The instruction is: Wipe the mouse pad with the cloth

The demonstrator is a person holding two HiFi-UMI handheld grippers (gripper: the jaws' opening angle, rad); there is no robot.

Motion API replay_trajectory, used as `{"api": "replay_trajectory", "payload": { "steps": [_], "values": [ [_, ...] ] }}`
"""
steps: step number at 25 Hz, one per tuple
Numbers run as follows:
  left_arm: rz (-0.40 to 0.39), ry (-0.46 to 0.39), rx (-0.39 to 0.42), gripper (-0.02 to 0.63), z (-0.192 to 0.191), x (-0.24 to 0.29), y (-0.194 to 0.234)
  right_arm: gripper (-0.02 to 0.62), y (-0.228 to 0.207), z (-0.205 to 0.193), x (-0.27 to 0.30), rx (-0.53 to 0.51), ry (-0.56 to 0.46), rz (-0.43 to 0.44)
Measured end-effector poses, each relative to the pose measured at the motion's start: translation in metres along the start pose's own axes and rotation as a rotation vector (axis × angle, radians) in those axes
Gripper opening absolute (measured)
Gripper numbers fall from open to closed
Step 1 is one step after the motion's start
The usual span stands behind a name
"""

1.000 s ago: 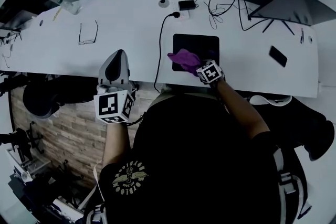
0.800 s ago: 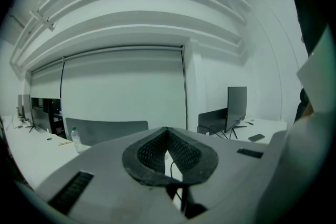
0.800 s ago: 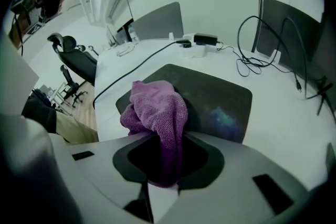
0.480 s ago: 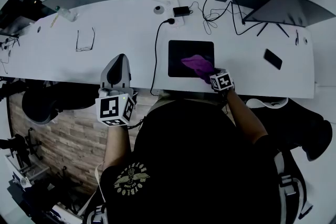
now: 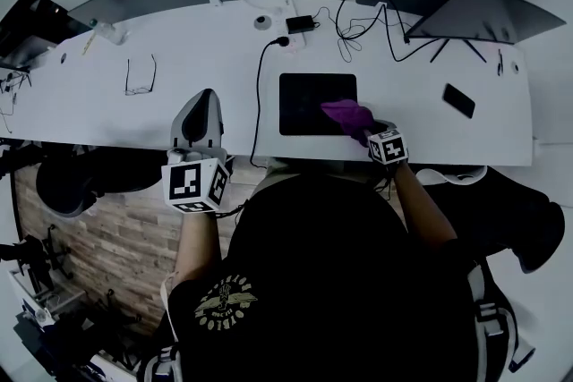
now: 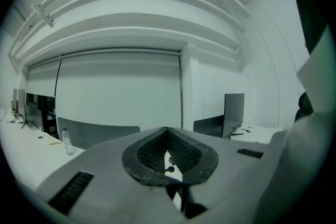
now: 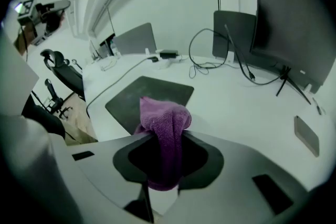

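purple cloth (image 5: 347,114), black mouse pad (image 5: 301,103)

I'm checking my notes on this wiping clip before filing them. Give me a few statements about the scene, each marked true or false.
1. The right claw is shut on the purple cloth. True.
2. The left claw holds a second cloth. False: it is shut with nothing in it.
3. The cloth sits at the far left corner of the mouse pad. False: it is at the near right corner.
4. Glasses lie on the desk, left of the mouse pad. True.
5. The phone rests on the mouse pad. False: it lies on the desk, to the pad's right.
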State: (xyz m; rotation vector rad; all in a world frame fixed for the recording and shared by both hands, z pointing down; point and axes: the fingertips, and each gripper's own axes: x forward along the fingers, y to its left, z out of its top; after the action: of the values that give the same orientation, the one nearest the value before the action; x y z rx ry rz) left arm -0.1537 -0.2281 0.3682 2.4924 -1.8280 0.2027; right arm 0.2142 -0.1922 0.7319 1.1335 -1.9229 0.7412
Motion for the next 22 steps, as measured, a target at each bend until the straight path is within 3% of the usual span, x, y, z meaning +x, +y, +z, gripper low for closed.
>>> {"api": "replay_trajectory", "payload": {
  "steps": [9,22],
  "values": [
    [-0.018,-0.01,0.056,0.002,0.01,0.01,-0.026,0.091,0.018,0.081,-0.093,-0.056,-0.311,0.072],
    [-0.066,-0.063,0.099,0.002,0.057,-0.009,-0.056,0.089,0.034,0.2,-0.257,-0.135,-0.722,0.019]
  ]
}}
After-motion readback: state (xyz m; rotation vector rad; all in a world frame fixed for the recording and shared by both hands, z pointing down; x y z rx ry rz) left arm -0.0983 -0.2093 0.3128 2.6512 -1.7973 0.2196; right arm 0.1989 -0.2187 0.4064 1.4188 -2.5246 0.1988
